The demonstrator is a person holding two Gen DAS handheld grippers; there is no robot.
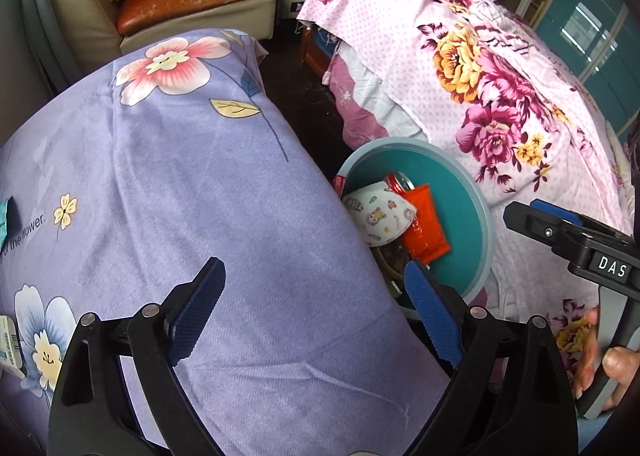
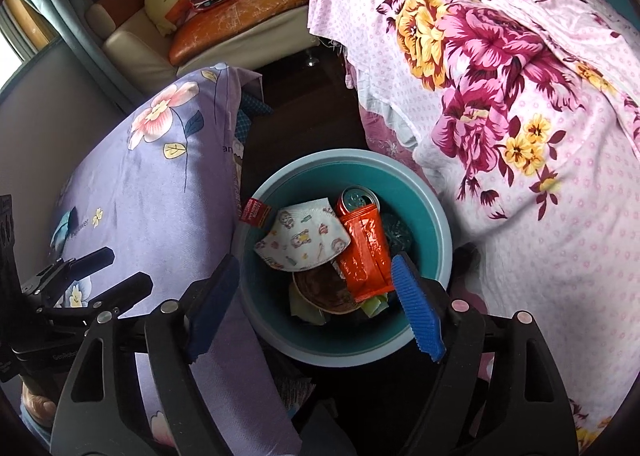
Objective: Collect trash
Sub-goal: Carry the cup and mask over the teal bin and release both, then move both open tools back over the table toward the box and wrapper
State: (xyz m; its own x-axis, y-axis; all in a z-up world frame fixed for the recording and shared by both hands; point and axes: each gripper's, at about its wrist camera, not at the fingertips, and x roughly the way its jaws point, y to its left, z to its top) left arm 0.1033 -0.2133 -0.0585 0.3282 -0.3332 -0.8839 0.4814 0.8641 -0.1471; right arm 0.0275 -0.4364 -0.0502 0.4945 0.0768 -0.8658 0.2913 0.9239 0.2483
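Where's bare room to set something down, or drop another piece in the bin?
Free: the lavender cloth left of the bin, and the bin's teal wall right of the orange packet. Crowded: the bin's middle, with mask, can and packet stacked.

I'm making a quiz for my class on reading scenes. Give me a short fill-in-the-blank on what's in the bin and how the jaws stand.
1. The round bin has a ____ inside wall.
2. The foil packet lying beside the printed face mask is ____.
3. The jaws of the right gripper stand ____ above the bin.
4. The red drink can lies ____ the bin.

Missing words: teal; orange; open; inside
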